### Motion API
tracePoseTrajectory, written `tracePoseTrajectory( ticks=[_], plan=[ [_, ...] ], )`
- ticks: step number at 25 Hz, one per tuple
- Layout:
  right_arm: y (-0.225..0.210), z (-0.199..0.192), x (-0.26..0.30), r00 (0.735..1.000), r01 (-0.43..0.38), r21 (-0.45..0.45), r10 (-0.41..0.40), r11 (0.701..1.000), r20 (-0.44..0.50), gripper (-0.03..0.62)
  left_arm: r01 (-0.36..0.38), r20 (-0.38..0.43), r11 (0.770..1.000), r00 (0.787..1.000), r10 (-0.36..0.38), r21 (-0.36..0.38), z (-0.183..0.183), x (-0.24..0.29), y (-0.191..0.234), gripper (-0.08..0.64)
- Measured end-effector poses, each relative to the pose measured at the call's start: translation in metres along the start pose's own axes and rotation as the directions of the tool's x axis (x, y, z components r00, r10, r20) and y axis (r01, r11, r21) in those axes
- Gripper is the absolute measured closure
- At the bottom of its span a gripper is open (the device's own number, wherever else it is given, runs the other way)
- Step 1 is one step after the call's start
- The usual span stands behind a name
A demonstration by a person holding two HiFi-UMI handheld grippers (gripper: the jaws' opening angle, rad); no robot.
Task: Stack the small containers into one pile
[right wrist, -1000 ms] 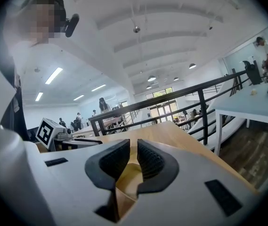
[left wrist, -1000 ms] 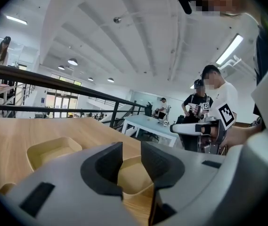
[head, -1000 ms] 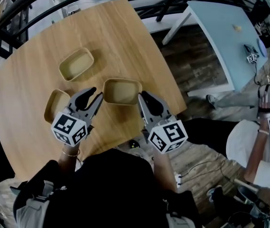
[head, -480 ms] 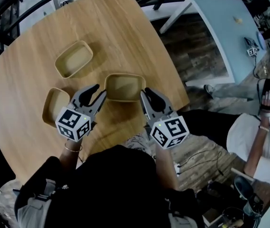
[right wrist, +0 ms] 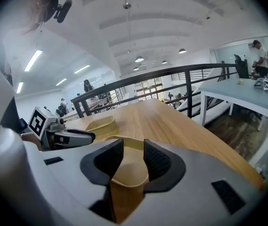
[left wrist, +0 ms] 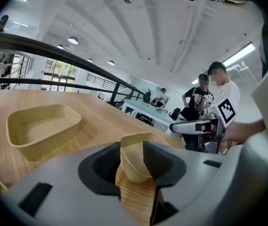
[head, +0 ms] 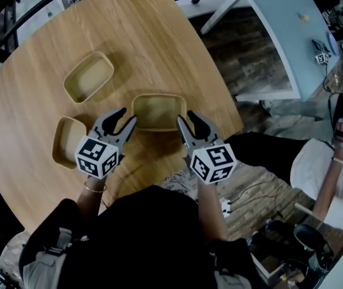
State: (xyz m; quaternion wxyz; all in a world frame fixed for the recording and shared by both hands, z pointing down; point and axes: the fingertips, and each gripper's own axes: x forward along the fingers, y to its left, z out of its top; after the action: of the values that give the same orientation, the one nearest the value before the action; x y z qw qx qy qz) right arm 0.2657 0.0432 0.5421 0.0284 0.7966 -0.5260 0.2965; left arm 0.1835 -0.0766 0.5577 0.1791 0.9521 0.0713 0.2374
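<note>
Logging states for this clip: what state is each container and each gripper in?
Middle tan rectangular container: upright, empty, unstacked.
Far tan rectangular container: upright, empty, unstacked.
Left tan rectangular container: upright, unstacked, partly hidden.
Left gripper: open, jaws just opened wider, middle container's corner between them.
Right gripper: open, jaws just opened, middle container's other near corner between them.

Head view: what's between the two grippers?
In the head view, the near container sits between left gripper and right gripper; their jaws, just opened, straddle its corners.
</note>
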Motion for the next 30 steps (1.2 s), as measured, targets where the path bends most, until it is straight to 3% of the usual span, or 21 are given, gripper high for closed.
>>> tracePoseTrajectory(
  ticks=[15,25,30],
  plan=[
    [-0.026,-0.038,0.020,0.993,0.089,0.067,-0.083,0.994,-0.086,0.451,0.036,-0.087,0.998,0.995,-0.040,-0.046,-0.030,0.018,0.004,0.410],
    [-0.028,-0.065,0.025,0.987,0.076,0.174,-0.049,0.982,-0.154,0.451,0.046,-0.119,0.996,0.991,-0.055,-0.078,-0.039,0.028,-0.003,0.410],
    [-0.028,-0.062,0.018,0.983,0.101,0.153,-0.075,0.983,-0.165,0.518,0.020,-0.123,0.997,0.992,-0.029,-0.075,-0.035,0.026,-0.004,0.413]
  ],
)
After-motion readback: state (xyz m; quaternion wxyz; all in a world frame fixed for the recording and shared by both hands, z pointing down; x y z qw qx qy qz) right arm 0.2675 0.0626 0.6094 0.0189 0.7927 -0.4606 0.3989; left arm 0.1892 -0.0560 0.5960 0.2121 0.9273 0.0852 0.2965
